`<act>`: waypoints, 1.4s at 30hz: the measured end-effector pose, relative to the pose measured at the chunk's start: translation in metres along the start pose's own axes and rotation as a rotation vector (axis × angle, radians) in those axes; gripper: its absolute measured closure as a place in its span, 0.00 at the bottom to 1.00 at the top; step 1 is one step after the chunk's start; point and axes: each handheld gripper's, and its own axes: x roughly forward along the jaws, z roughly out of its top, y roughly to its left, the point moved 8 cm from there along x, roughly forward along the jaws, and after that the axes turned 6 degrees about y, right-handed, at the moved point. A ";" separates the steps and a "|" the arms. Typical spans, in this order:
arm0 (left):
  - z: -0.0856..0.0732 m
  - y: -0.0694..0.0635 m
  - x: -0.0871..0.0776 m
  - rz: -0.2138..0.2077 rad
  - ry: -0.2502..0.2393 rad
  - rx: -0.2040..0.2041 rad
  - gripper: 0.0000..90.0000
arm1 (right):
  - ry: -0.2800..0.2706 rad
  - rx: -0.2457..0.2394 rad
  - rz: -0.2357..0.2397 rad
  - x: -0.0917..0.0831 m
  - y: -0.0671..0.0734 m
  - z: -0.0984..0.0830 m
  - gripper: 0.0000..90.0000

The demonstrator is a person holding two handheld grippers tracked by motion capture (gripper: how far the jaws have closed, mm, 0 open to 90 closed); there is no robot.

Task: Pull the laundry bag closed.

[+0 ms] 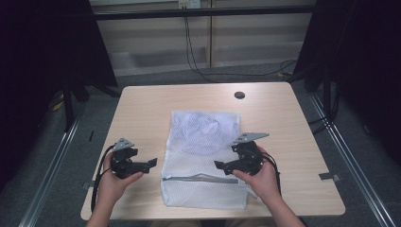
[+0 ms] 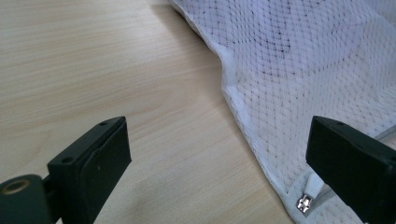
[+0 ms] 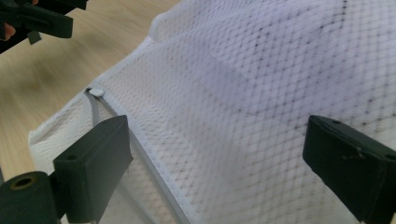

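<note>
As seen from above, mesh bag (image 1: 203, 156) lengthwise away from person, zipper (image 1: 198, 179) crosswise

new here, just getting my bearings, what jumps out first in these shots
A white mesh laundry bag lies flat in the middle of the wooden table, its zipper running across near the person's edge. The left gripper and the right gripper flank it with jaws open, both pointing inward at the zipper.

Wide-open tool (image 2: 219, 158) above wooden table (image 2: 93, 70), white mesh bag (image 2: 303, 70) edge and perhaps zipper pull (image 2: 309, 195) between jaws.
</note>
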 end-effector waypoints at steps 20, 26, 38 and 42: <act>-0.001 0.000 -0.006 -0.008 -0.003 0.011 0.07 | 0.038 -0.039 0.060 0.029 0.033 0.015 0.10; -0.001 0.001 -0.008 -0.002 -0.005 0.011 0.07 | 0.037 -0.047 0.075 0.034 0.040 0.018 0.11; -0.002 0.002 -0.011 -0.005 -0.003 0.009 0.08 | 0.037 -0.055 0.099 0.046 0.053 0.023 0.11; -0.002 0.002 -0.011 -0.006 -0.006 0.005 0.08 | 0.038 -0.060 0.107 0.049 0.057 0.025 0.11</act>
